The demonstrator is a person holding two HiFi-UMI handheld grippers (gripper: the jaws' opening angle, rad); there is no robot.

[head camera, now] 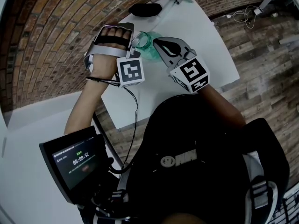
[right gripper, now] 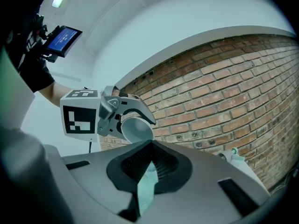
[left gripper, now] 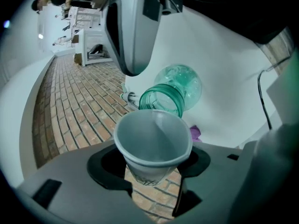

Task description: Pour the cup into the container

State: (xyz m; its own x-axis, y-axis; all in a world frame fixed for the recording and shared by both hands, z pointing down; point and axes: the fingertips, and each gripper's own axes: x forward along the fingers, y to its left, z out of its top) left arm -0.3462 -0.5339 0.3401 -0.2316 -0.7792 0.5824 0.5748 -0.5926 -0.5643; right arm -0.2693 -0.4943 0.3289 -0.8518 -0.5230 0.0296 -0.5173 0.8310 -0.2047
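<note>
We see the white counter [head camera: 196,31] and, over it, the green see-through container [left gripper: 175,90], tilted with its mouth toward the paper cup [left gripper: 152,141]. The left gripper [left gripper: 154,167] has its fingers pinching the cup by its sides, just short of the container's rim. The right gripper [right gripper: 148,171] has its fingers nearly together on a sliver of green container wall. Only the left gripper view looks into the cup's mouth.

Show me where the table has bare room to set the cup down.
Bare: the right side of the white table, between the right gripper and the table's right edge; also the near end, between the left gripper and the person. Crowded: the middle, where paper cup meets green jar, and the far end with a black object.
</note>
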